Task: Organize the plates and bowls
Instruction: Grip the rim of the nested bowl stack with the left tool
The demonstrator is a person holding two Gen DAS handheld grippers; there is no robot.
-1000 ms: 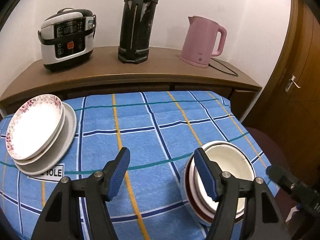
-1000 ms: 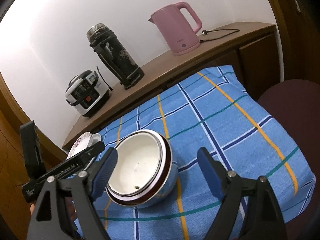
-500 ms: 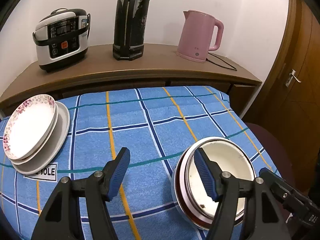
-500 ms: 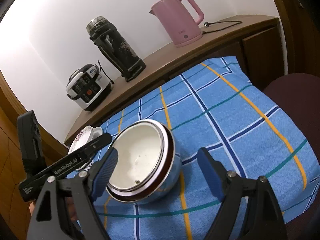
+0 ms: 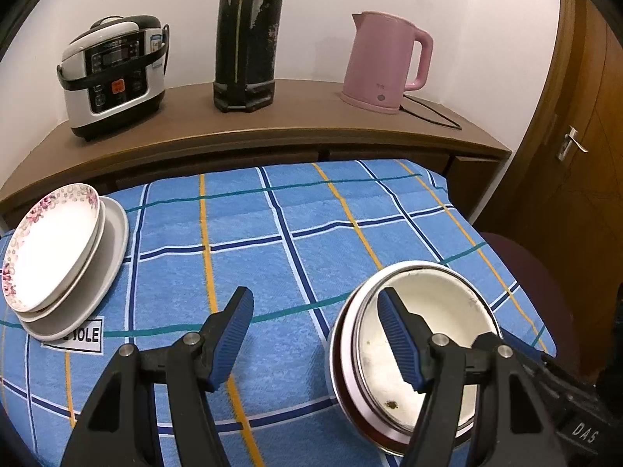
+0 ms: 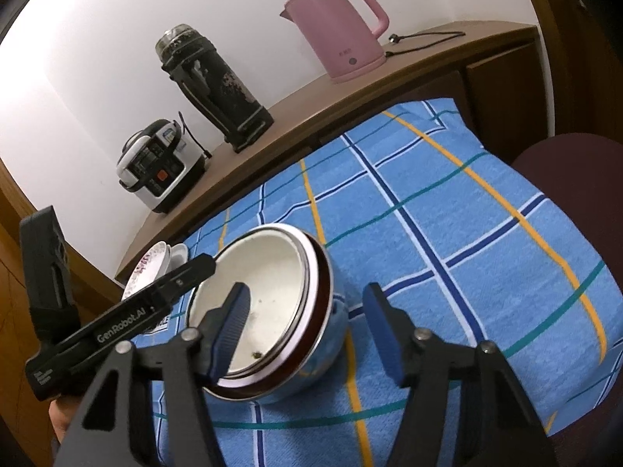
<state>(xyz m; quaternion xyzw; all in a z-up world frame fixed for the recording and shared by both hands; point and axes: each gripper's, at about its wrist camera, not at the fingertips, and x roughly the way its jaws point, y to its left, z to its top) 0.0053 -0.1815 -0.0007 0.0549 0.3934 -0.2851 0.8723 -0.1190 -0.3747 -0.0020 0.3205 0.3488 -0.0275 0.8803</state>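
Right wrist view: the right hand-held gripper (image 6: 305, 327) straddles the near rim of the stacked bowls (image 6: 272, 303) – its jaws have just been closing, one finger inside, one outside, pads not yet pressing. The left hand-held gripper (image 5: 315, 334) is spread wide, one finger over the bowls. The stacked plates (image 5: 58, 249) sit at the far left of the checked tabletop (image 5: 272, 241)

Bare cloth (image 5: 272, 257) between plates (image 5: 58, 249), bowls (image 5: 424, 346)
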